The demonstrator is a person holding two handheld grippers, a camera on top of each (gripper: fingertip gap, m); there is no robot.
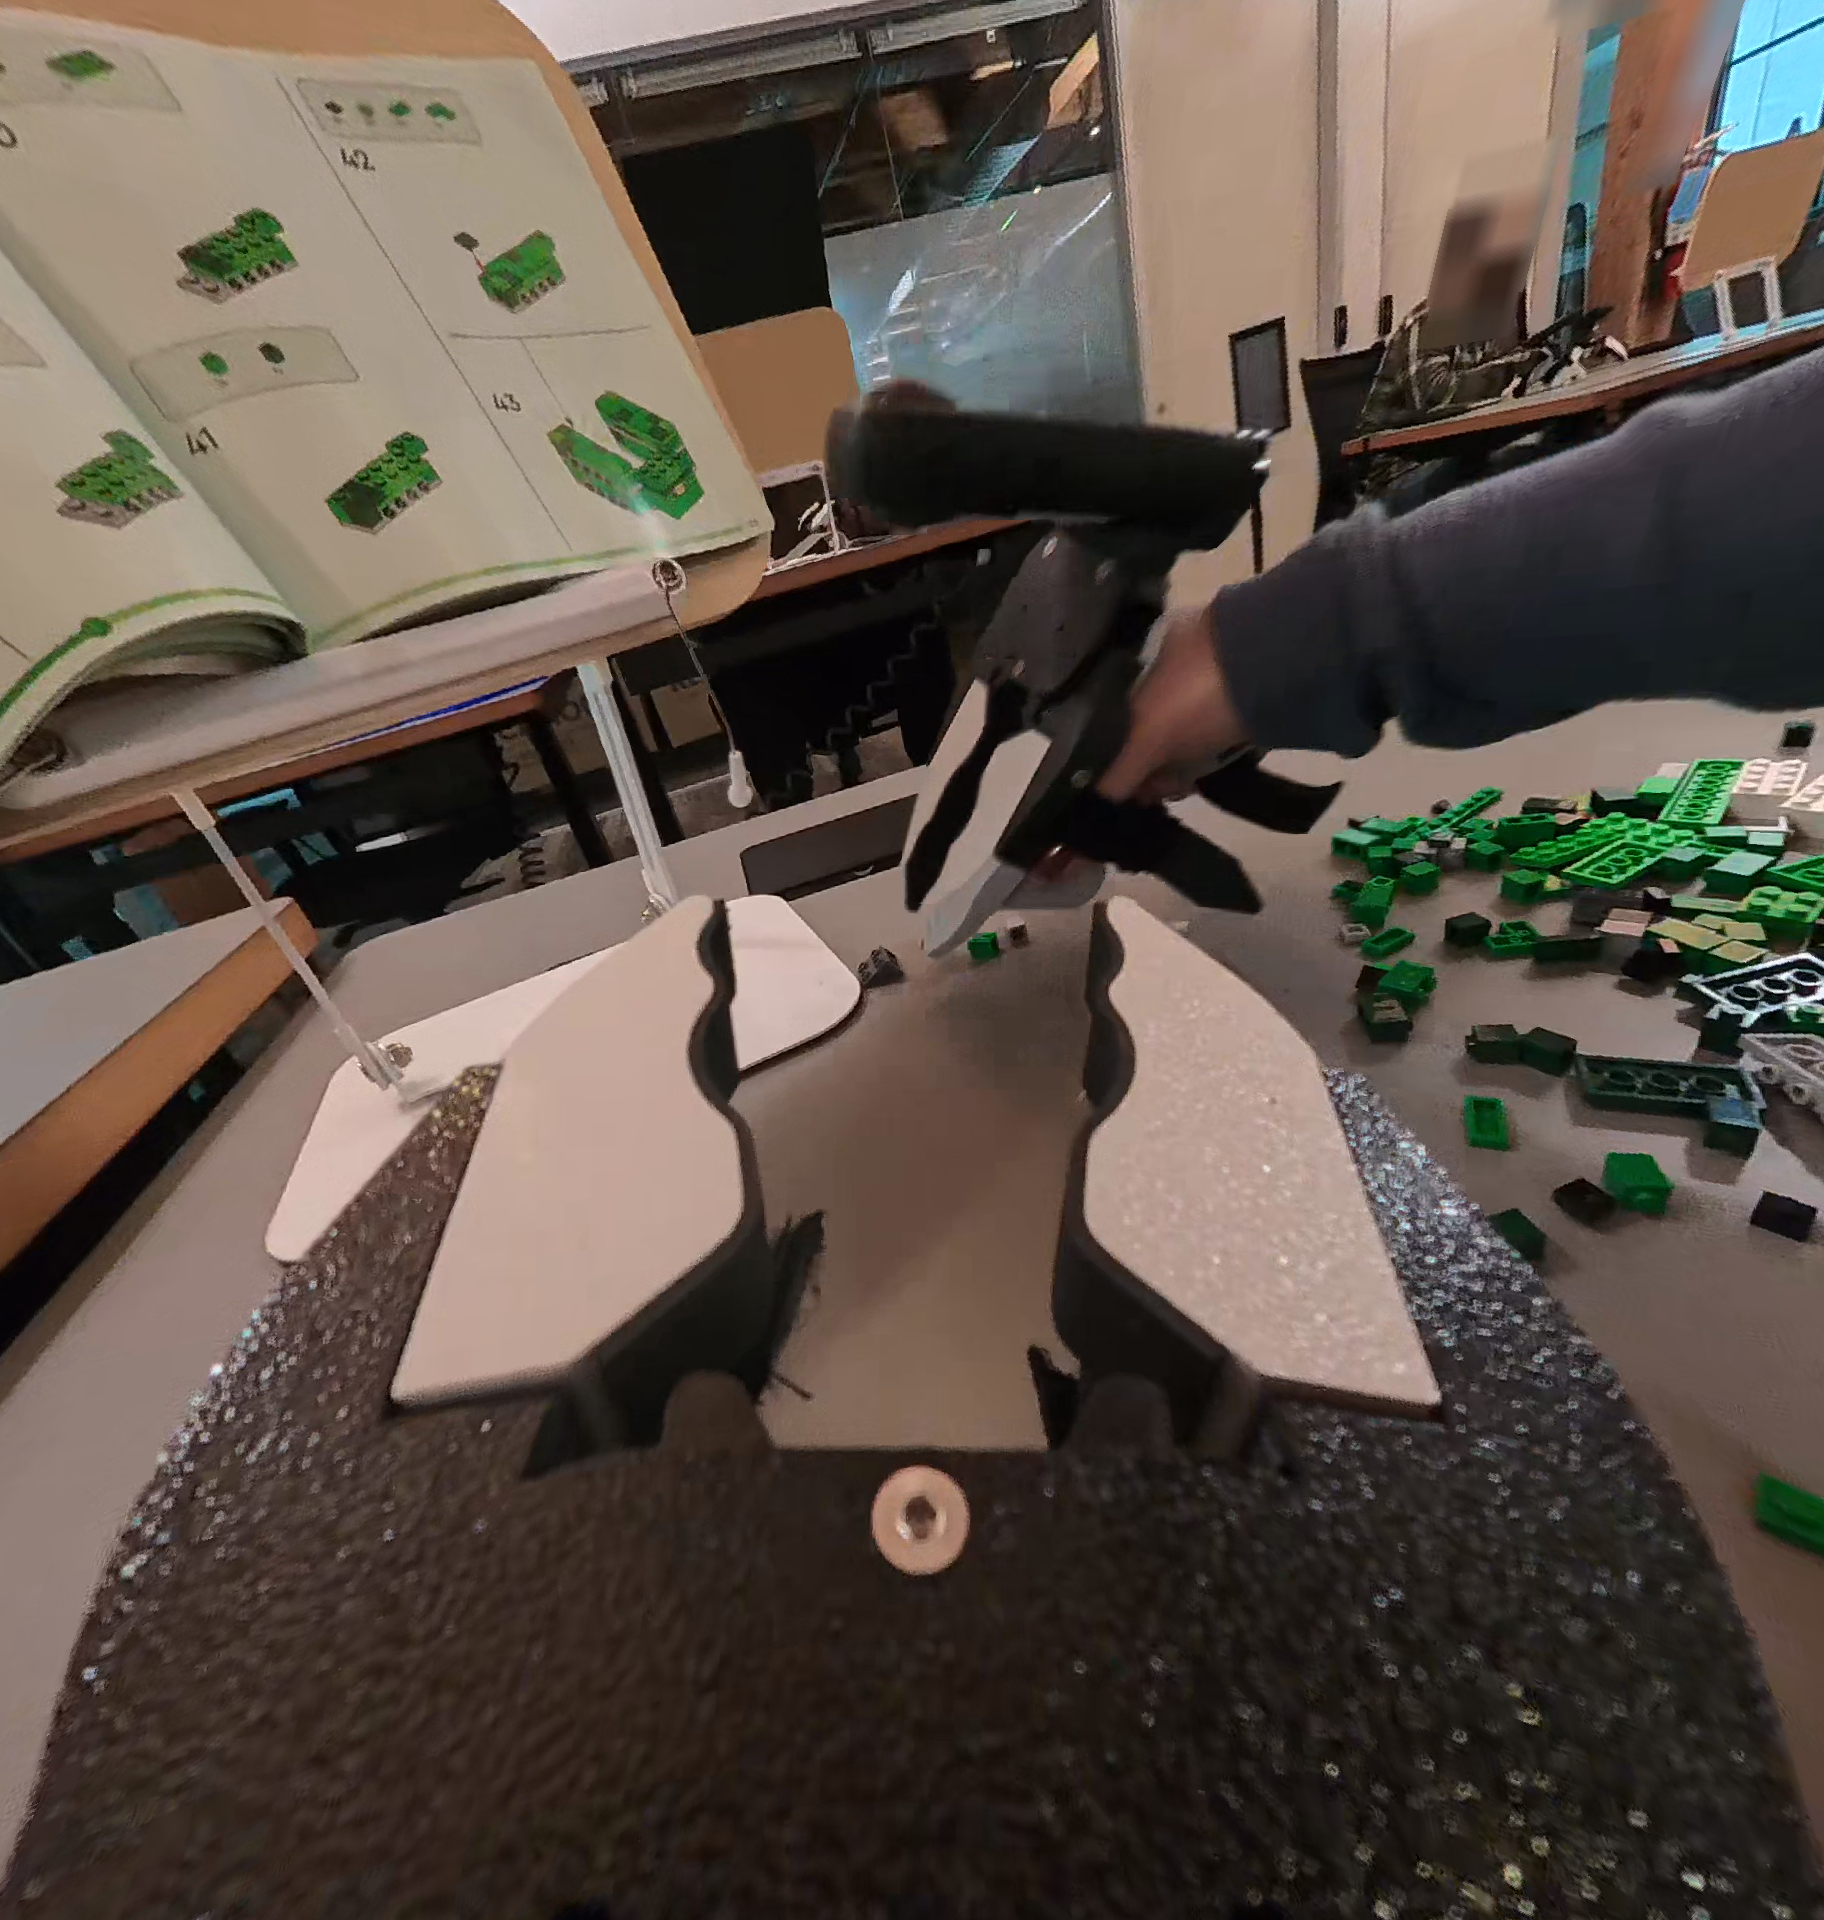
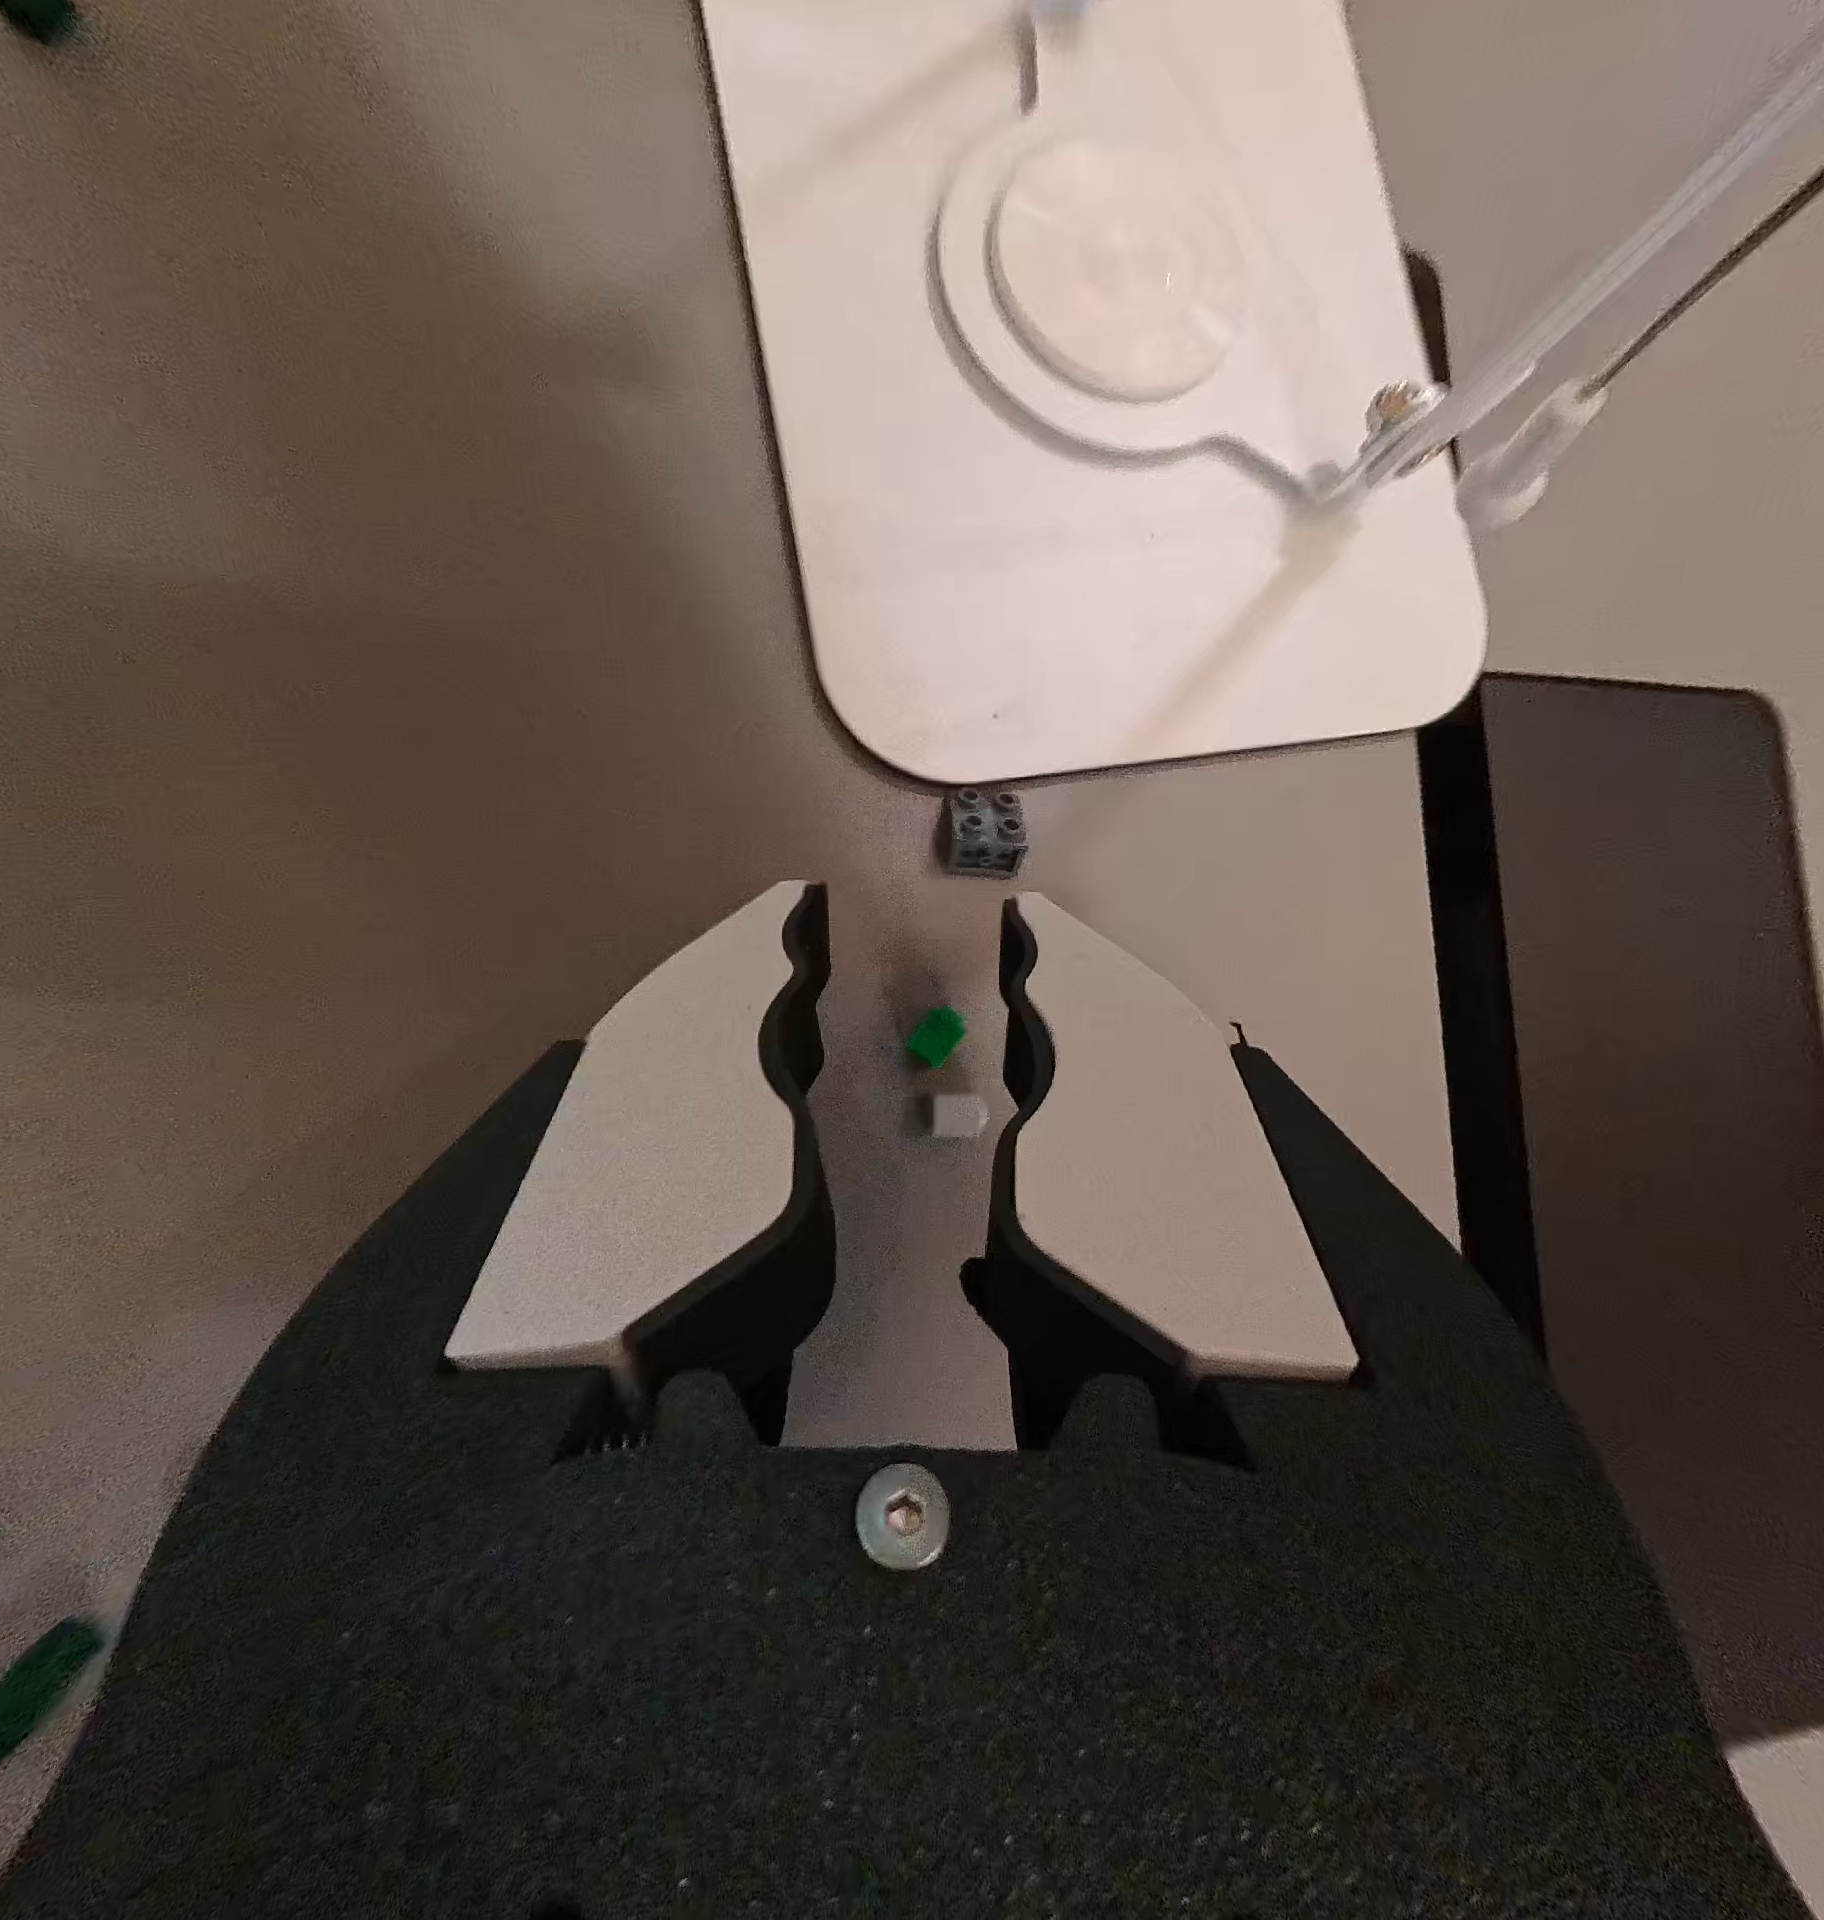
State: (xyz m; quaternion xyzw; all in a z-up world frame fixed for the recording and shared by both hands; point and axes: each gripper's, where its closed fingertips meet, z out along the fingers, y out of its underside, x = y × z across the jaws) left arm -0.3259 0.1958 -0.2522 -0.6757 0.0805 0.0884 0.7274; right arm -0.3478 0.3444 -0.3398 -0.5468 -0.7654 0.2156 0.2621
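Table (image 1: 991, 1039) first: grey, and it carries everything I can see. An open instruction booklet (image 1: 264, 312) sits on a raised stand at my left, held over a white base plate (image 2: 1095, 468) by clear struts. A heap of green, black and white bricks (image 1: 1666, 935) spreads across the right side of the table, well apart from the plate.

My left gripper (image 1: 913, 997) hangs over bare table with its fingers spread wide and nothing between them. My right gripper (image 2: 913, 997) points steeply down at the table, gripped by a hand (image 1: 1178, 707) in a dark sleeve; its fingers are spread too, holding nothing.

Three small pieces lie under the right gripper. A dark grey brick (image 2: 983, 840) sits just beside the near edge of the base plate, beyond the fingertips. A small green brick (image 2: 934, 1036) lies in the gap between the fingers, touching neither. A tiny light grey piece (image 2: 947, 1115) lies just behind it, close to the right finger.
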